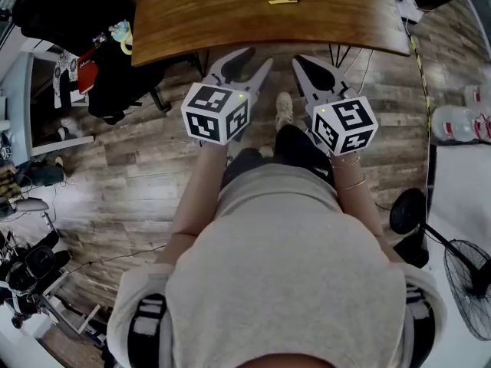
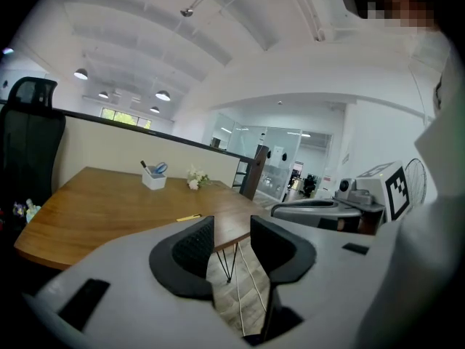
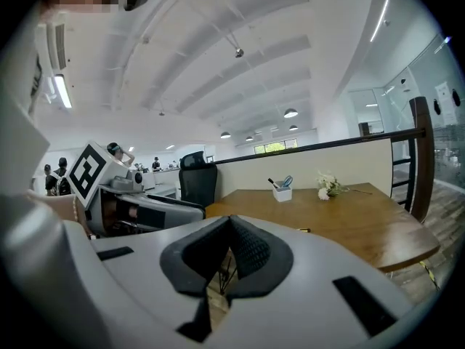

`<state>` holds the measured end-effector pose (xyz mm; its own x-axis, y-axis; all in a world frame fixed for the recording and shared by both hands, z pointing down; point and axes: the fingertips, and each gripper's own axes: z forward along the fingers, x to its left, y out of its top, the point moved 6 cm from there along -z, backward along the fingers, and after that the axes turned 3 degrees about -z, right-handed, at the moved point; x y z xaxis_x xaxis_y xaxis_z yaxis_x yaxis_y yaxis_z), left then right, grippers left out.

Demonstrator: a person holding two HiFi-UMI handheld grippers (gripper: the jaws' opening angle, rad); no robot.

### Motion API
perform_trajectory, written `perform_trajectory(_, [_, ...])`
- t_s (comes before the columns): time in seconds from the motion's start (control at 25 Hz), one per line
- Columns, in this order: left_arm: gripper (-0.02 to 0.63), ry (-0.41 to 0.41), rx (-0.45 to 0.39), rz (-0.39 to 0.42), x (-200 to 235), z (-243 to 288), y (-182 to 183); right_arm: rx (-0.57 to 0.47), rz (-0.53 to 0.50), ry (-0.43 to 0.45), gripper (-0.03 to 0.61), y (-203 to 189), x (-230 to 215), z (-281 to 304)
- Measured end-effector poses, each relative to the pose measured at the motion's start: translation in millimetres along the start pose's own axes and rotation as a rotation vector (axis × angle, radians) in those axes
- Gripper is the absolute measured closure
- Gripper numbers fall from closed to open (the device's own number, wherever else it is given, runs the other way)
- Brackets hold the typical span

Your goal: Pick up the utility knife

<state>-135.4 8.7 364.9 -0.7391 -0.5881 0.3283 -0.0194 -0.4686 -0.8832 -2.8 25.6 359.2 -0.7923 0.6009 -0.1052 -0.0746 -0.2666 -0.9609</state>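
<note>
Beige shirt [image 1: 285, 271], black trousers [image 1: 298, 146]

Grey-brown plank floor [image 1: 130, 159] all round, big wooden table [image 1: 230, 14] up at 12 o'clock, black standing fan [image 1: 469, 278] down at 4. In the left gripper view there's a black office chair [image 2: 29, 137] at 9, a cream partition [image 2: 109, 147] behind the table, and a white vaulted ceiling [image 2: 240, 35] with round lamps [image 2: 163, 95].

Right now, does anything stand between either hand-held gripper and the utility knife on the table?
Nothing visible does. The utility knife lies on open wood of the table; the left hand-held gripper and right hand-held gripper hover short of its near edge.
</note>
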Motion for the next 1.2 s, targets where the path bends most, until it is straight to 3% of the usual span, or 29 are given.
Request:
perform_trajectory(0.52, [0.449, 0.066, 0.003, 0.022, 48.4, 129.0, 79.4, -0.027, -0.031, 0.100, 0.568, 50.6, -129.4, 94.3])
perform_trajectory(0.72, [0.449, 0.064, -0.005, 0.043, 57.1, 172.3, 109.1, -0.043, -0.018, 0.095, 0.568, 60.7, -173.9, 112.9])
perform_trajectory(1.2, [0.449, 0.000, 0.076, 0.033, 75.4, 226.1, 113.4, -0.012, 0.046, 0.015, 0.568, 49.7, -219.8, 128.1])
